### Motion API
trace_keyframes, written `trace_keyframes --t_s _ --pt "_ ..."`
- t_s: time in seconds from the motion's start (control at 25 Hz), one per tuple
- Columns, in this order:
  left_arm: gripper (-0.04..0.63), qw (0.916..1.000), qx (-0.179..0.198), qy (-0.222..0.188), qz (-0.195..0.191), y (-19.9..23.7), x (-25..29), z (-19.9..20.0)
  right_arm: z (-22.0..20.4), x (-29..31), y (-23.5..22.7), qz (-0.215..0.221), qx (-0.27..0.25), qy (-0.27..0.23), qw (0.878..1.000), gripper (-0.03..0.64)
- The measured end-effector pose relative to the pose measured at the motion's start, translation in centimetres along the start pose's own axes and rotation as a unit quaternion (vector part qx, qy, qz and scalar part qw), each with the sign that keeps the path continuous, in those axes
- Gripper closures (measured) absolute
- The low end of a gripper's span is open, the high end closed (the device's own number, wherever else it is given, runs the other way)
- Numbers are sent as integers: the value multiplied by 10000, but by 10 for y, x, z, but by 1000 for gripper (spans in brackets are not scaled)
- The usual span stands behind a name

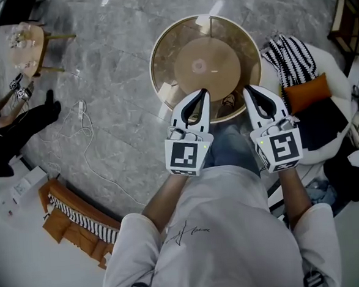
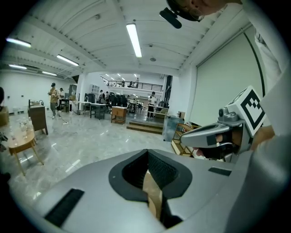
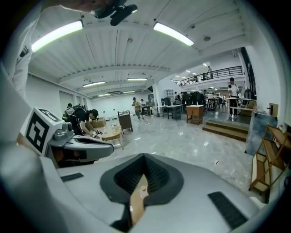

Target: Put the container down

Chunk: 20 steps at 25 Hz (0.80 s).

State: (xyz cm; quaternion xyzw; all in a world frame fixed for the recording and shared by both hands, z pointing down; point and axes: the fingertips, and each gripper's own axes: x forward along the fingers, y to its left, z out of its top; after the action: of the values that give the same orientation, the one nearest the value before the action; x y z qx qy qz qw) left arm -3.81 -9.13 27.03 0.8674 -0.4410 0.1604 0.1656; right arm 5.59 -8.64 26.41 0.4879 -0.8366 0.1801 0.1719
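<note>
Each gripper view shows only a thin tan sliver of wall, pinched between the pads. The round, translucent brown plastic container [image 1: 201, 58] extends beyond the jaws; the left gripper [image 1: 202, 94] and right gripper [image 1: 248, 91] clamp its near rim.

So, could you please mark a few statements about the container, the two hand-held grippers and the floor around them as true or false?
1. The left hand-held gripper and the right hand-held gripper both grip the near rim of the container. True.
2. The container is square. False: it is round.
3. In the head view, an orange cushion lies to the right of the container. True.
4. The left hand-held gripper's jaws stand wide apart with nothing between them. False: they are shut on the container's brownish wall.
5. The floor is dark carpet. False: it is pale grey and looks like marble.
</note>
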Motion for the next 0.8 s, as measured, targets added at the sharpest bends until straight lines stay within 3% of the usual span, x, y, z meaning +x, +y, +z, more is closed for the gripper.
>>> trace_keyframes --t_s 0.8 --pt "577 9996 -101 -245 -73 2 -61 53 45 -37 31 -80 71 -95 9999 601"
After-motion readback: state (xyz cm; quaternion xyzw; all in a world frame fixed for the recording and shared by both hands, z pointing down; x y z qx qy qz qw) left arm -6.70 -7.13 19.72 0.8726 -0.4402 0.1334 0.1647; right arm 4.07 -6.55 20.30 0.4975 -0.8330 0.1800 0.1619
